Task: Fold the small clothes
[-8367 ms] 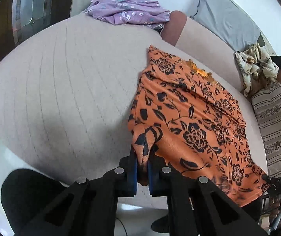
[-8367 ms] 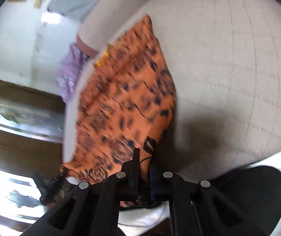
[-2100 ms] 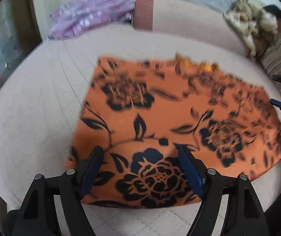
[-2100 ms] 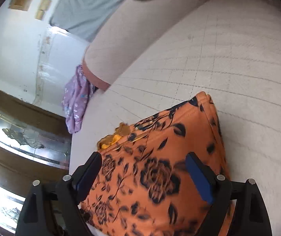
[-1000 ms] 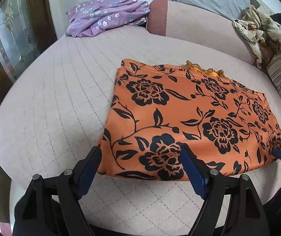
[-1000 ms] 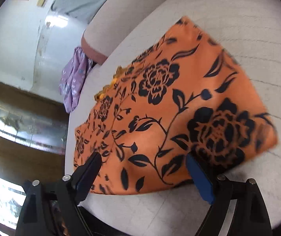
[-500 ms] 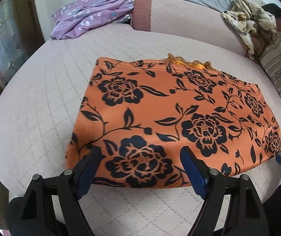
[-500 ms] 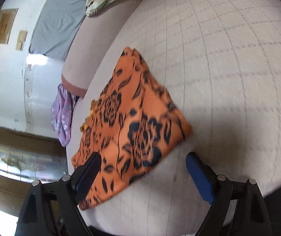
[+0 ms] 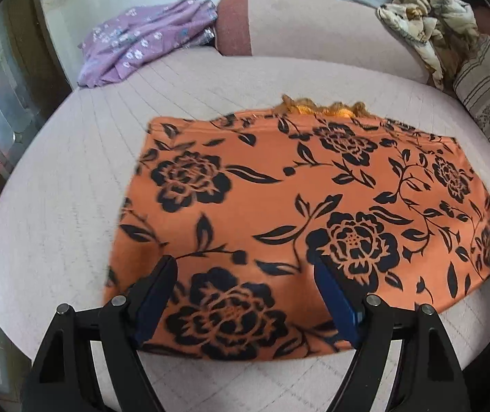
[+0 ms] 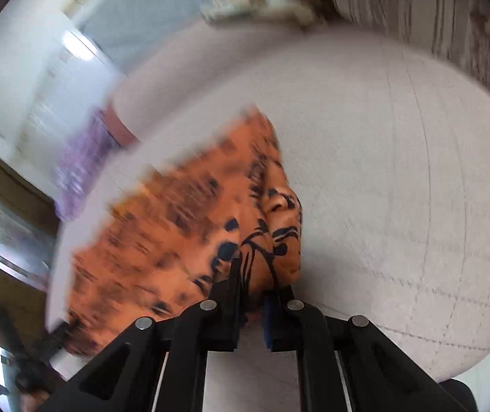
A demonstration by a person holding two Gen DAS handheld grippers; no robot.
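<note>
Right tongs closing, a corner of the orange floral garment pinched between the pads. Left tongs spread wide over its near edge, gripping nothing.

I read this as a home living room: a quilted pink sofa seat, a striped cushion, heaped clothes, and a glazed wooden door.

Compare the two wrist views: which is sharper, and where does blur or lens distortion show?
Left wrist view: mostly sharp, the orange floral garment blurring only at its left edge; fisheye bows the bed. Right wrist view: heavy motion blur smears the garment and purple clothes.
</note>
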